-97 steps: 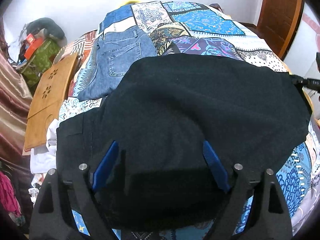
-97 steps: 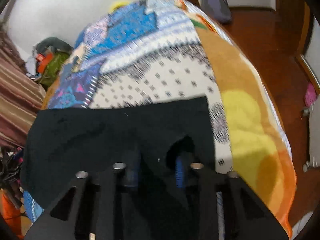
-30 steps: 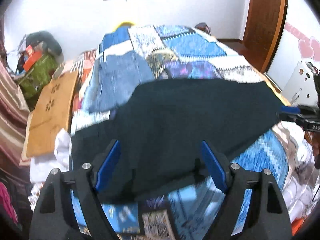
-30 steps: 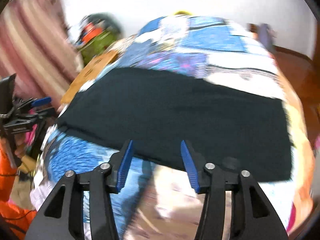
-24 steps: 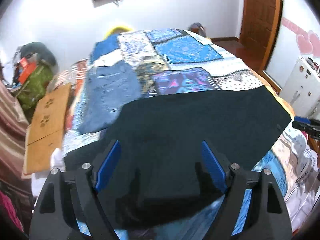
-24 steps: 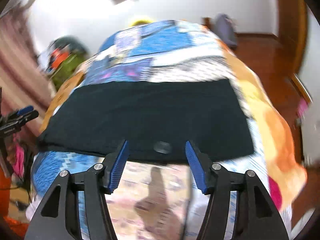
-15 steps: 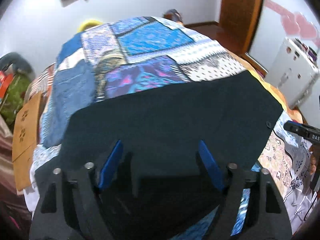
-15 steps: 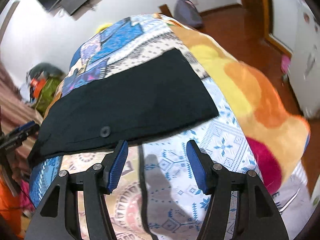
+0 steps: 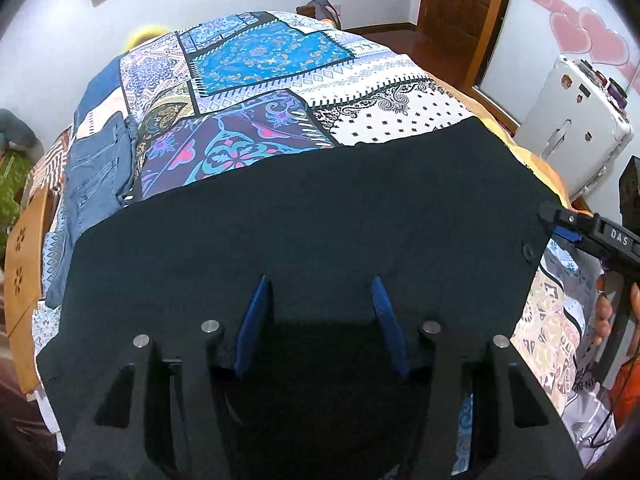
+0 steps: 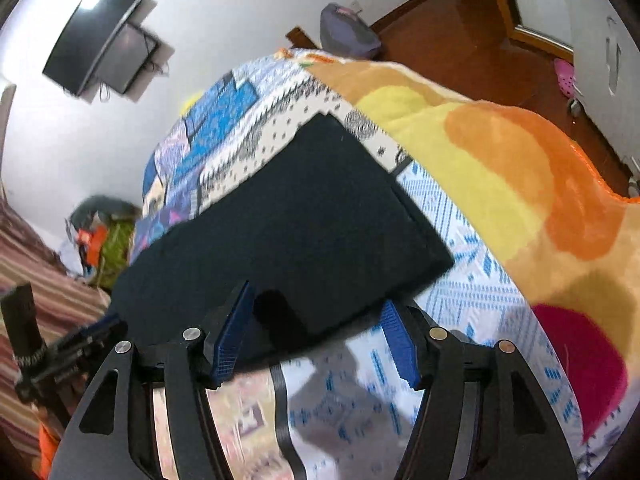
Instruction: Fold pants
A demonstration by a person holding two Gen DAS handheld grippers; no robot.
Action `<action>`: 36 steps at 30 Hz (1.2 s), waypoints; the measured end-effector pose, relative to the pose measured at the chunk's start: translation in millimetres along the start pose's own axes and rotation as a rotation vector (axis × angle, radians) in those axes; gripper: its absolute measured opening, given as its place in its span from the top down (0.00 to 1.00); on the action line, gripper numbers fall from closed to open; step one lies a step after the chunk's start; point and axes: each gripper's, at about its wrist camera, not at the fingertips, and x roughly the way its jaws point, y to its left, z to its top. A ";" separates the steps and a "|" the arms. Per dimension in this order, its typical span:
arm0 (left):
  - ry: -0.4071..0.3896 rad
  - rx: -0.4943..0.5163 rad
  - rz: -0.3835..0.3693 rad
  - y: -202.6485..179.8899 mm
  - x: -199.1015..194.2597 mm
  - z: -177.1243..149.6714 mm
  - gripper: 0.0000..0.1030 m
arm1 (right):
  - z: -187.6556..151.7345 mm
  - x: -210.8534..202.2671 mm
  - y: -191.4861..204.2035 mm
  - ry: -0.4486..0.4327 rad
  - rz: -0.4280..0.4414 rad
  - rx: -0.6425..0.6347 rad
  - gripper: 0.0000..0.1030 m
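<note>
Lying flat across the near half of the patchwork bedspread (image 9: 256, 52), folded into a broad dark band: the black pants (image 9: 320, 208), long side running along the near edge of the bed. One short end close to the right edge, beside the yellow and orange blanket (image 10: 520, 176); other end toward the left edge, near the wooden board (image 9: 24, 248). Small round button (image 9: 528, 251) visible on the cloth near the right end.

Hovering over the near part of the pants, pointed steeply down: left gripper (image 9: 320, 312). Jaws parted, blue pads clear of the cloth on both sides, nothing pinched; have just been closing, with only flat fabric beneath the gap. Cannot tell whether the tips touch the cloth.

Poised at the near right corner of the pants: right gripper (image 10: 316, 334). Jaws apart and just been opening a little; near edge of the pants showing in the gap, pads not pressed on it. Seen also from the left view at the far right end of the garment, held by a hand (image 9: 608, 312).

Resting toward the far left of the bed, well apart from the black pants: blue jeans (image 9: 96, 184). Mounted on the far wall: a dark screen (image 10: 100, 60). Standing off the right side of the bed: a white suitcase (image 9: 576, 132).
</note>
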 end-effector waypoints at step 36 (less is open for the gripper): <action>-0.302 -0.186 0.061 84.5 -130.7 -30.4 0.32 | 34.5 -46.4 215.3 -0.196 0.280 -0.432 0.93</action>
